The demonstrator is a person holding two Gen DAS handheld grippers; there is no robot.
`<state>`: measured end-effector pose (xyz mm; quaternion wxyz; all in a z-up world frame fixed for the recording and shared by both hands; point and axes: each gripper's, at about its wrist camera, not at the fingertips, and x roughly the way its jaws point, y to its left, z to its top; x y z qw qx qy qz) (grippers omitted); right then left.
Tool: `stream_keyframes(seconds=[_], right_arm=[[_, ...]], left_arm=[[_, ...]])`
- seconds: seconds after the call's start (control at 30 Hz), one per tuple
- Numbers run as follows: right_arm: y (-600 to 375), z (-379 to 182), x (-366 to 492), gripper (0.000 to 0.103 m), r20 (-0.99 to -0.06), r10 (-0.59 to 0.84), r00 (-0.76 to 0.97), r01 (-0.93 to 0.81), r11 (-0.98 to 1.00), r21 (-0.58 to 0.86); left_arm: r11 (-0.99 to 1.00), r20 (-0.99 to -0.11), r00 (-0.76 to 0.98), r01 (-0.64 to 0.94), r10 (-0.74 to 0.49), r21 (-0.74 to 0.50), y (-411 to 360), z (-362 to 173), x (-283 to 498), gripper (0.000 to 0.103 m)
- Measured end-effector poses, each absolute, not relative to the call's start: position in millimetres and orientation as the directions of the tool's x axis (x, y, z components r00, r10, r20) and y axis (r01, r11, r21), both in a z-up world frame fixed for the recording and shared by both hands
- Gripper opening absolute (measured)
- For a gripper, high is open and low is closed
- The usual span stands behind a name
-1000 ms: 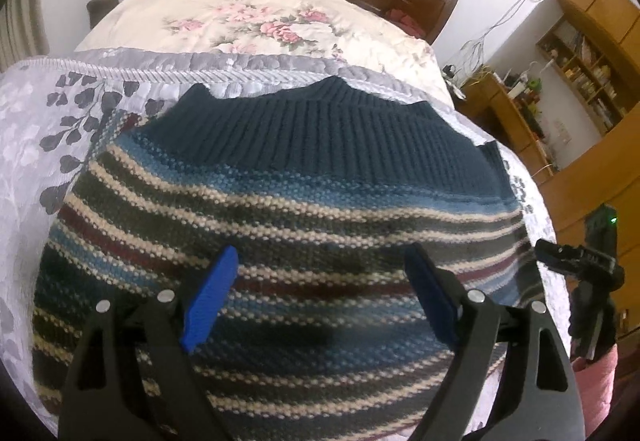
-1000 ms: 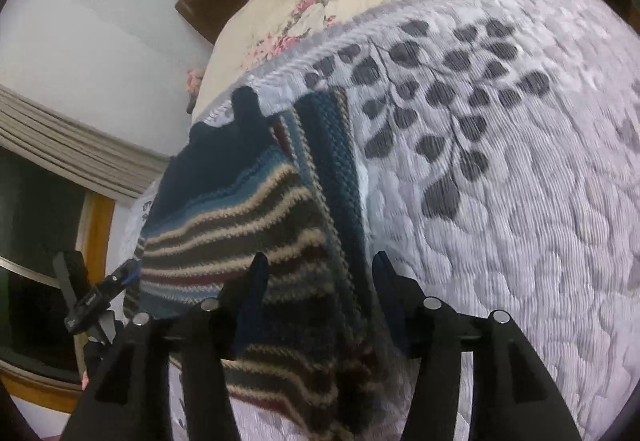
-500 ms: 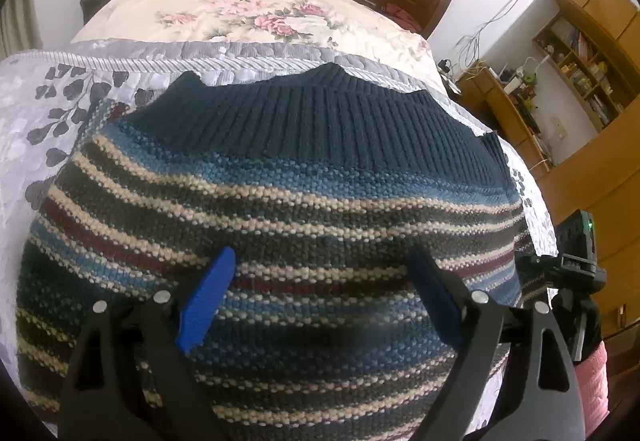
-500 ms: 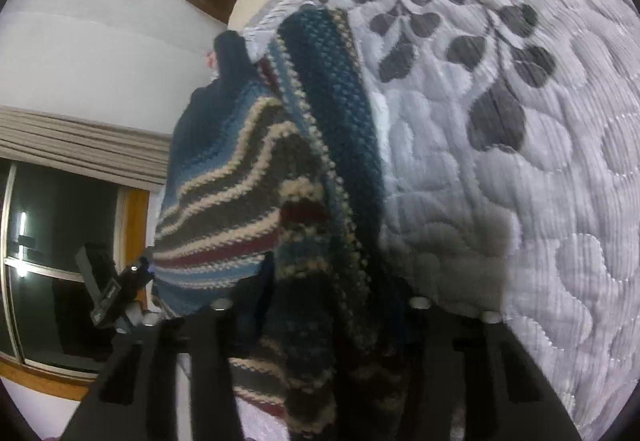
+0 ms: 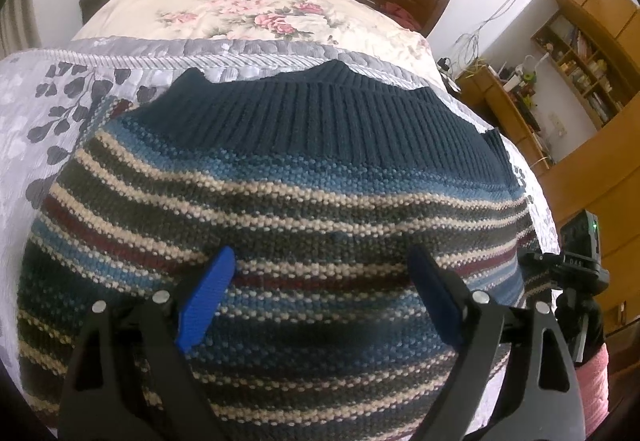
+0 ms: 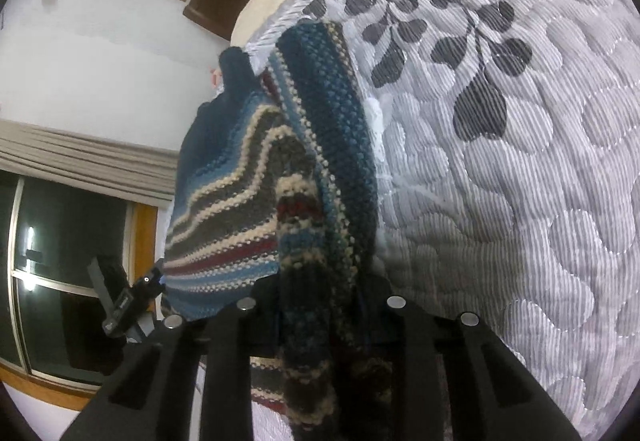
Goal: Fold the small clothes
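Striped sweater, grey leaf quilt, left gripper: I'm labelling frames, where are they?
striped sweater [image 5: 304, 201], left wrist view, on its striped body.
grey leaf quilt [image 6: 520, 169], right wrist view, on bare quilting.
left gripper [image 5: 320, 291], left wrist view, midway between its fingertips.

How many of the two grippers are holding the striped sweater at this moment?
1. The right gripper is shut on the striped sweater's edge; the left gripper is open above it.

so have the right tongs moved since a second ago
Yes. The right tongs moved forward and closed on the sweater's folded edge, and the leaf-print quilt looms closer than before.
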<state>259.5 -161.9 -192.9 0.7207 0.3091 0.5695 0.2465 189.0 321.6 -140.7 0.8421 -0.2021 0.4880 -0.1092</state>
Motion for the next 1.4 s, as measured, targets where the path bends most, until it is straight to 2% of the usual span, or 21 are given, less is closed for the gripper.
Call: stream_keyframes(seconds=[0.4, 0.67, 0.83, 1.1, 1.4], right_arm=[[-150, -177, 254, 0.027, -0.701, 0.673, 0.234, 0.021, 0.718, 0.696], [-125, -91, 246, 0.025, -0.592, 0.759, 0.271, -0.086, 0.632, 0.770], [-72, -35, 244, 0.025, -0.568, 0.785, 0.248, -0.204, 0.616, 0.761], [35, -3, 242, 0.025, -0.626, 0.758, 0.183, -0.335, 0.647, 0.685], [127, -52, 239, 0.025, -0.767, 0.631, 0.117, -0.374, 0.743, 0.554]], left_arm=[[0.879, -0.766, 0.501, -0.019, -0.404, -0.476, 326, -141, 189, 0.090], [0.851, -0.718, 0.553, -0.032, -0.422, -0.525, 354, -116, 167, 0.090], [0.836, -0.687, 0.588, -0.034, -0.427, -0.548, 377, -102, 153, 0.090], [0.815, -0.664, 0.615, -0.060, -0.425, -0.577, 416, -93, 133, 0.090], [0.799, -0.647, 0.631, -0.071, -0.428, -0.597, 443, -89, 120, 0.090]])
